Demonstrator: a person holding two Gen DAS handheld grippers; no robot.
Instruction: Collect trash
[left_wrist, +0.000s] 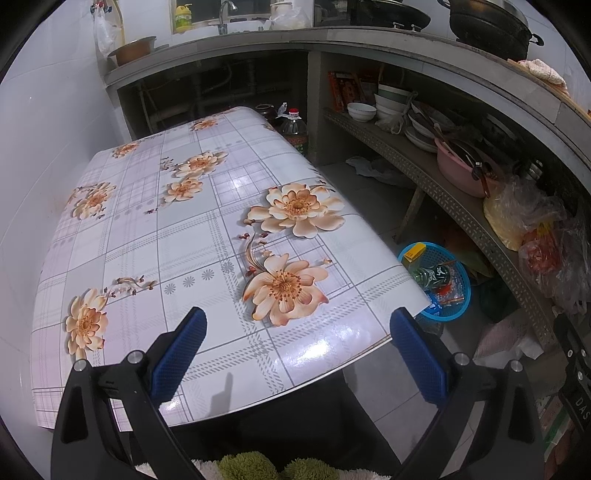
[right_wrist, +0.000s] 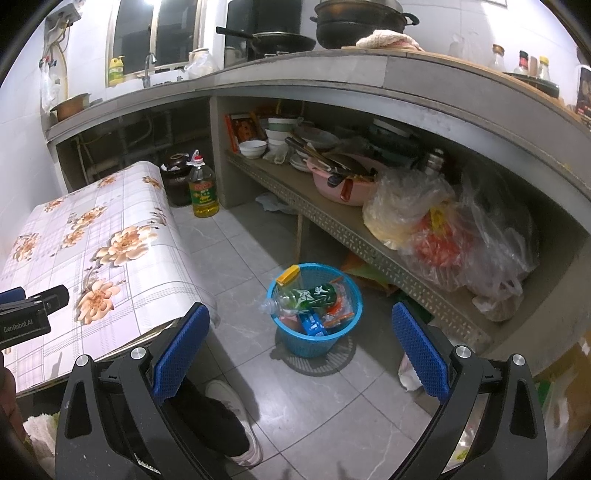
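At the far left, the left claw (left_wrist: 297, 350) is held over the near edge of the surface (left_wrist: 177, 258), its blue pads (left_wrist: 184, 354) set wide apart with nothing between them. The surface is covered by a glossy checked cloth printed with peach flowers. In the right wrist view the left claw's black tip is seen at the left edge, above the same cloth.

To the right of the surface, an oil bottle (right_wrist: 202, 192) with a red cap is stood on the tiled floor (right_wrist: 240, 240) beside a dark jar (right_wrist: 177, 177), under the grey counter.

Further right, a blue basket (right_wrist: 314, 325) is stood on the floor, near the surface's corner and in front of the low shelf (right_wrist: 354, 236). The trash is held in it: a green-labelled plastic bottle (right_wrist: 306, 295) laid across the top with its neck over the rim, a yellow box (right_wrist: 288, 275) leaning at the back rim, and blue and red wrappers (right_wrist: 325, 317) below.

The right claw (right_wrist: 301, 349) is held above the floor, just before the basket, its pads spread wide and empty. A white shoe (right_wrist: 236, 417) and a dark trouser leg are seen beneath it.

On the shelf at the right, bowls (right_wrist: 253, 147), a pink basin (right_wrist: 340, 184) and clear bags (right_wrist: 443, 236) are stored.
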